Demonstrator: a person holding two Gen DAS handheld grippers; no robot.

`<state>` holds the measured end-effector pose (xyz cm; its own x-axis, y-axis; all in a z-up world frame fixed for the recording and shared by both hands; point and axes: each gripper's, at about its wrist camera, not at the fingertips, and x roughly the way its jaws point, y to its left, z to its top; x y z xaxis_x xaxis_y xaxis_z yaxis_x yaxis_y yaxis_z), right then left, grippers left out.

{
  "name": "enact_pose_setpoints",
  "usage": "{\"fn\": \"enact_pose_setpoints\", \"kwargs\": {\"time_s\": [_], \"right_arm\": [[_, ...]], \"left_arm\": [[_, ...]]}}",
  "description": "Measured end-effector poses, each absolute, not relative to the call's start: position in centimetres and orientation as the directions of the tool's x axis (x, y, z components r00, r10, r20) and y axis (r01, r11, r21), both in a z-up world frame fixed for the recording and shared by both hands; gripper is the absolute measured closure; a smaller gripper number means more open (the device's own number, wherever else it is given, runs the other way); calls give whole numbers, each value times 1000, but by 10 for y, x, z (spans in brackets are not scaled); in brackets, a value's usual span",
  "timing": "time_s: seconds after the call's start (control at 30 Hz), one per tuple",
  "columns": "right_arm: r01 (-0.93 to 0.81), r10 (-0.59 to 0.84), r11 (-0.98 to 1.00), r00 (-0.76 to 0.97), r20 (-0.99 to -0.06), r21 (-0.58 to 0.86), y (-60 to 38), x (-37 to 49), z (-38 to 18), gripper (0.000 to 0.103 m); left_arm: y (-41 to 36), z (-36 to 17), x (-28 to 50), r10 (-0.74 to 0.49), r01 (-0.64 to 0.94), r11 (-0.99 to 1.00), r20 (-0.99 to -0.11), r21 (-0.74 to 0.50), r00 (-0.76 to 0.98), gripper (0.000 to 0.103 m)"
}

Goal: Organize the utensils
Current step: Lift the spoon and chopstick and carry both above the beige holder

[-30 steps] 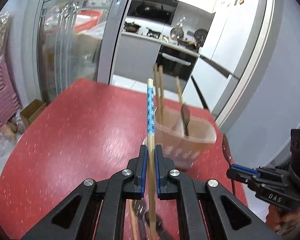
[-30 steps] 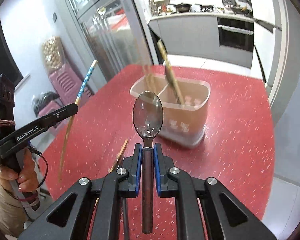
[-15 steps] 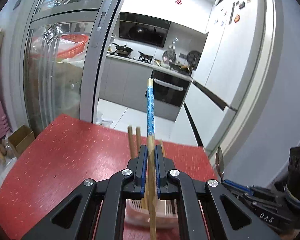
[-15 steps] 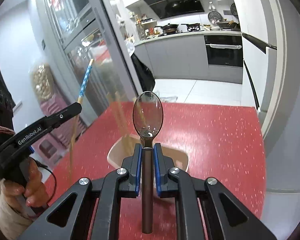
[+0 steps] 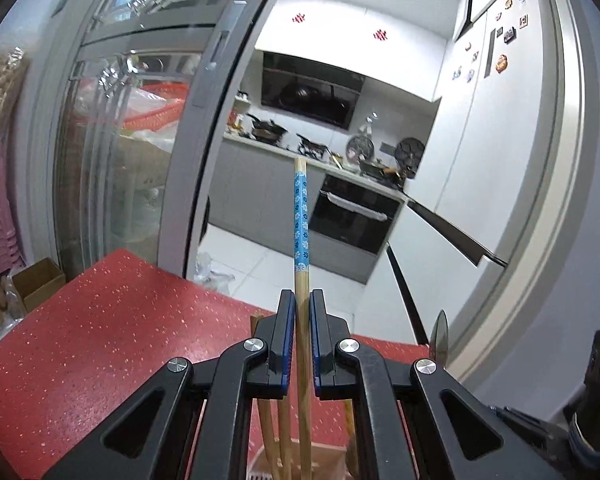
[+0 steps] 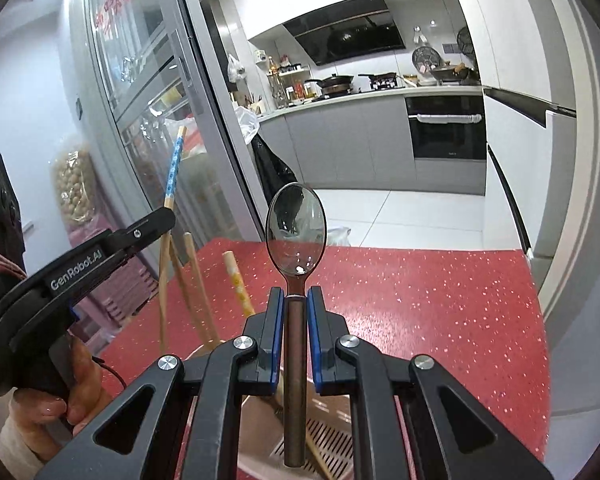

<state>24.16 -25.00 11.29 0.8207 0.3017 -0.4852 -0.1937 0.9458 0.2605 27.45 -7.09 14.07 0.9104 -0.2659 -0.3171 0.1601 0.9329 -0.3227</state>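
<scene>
Red speckled table (image 6: 440, 300), a pale slotted utensil holder (image 6: 332, 436) standing directly on it.

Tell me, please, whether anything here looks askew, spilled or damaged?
Nothing stands out. The left gripper holds the blue-patterned chopstick upright, the right gripper holds the spoon upright, both above the utensil holder. The chopsticks already inside merely lean.

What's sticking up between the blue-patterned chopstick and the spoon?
In the right wrist view, plain wooden chopsticks and a thicker pale handle rise from the holder between the blue-patterned chopstick and spoon.
</scene>
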Motion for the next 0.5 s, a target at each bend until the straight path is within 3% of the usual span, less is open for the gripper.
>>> {"fn": "enact_pose_setpoints", "kwargs": {"time_s": [0.17,0.5], "right_arm": [[-196,267,961,846,-461,197,-240,237,99,91],[-211,218,975,849,-481,69,-224,220,73,91]], "left_arm": [[-77,126,268,-228,146,947,-275,-286,934,70],[-90,98,246,-204,147,970,-321,-193,925,70]]}}
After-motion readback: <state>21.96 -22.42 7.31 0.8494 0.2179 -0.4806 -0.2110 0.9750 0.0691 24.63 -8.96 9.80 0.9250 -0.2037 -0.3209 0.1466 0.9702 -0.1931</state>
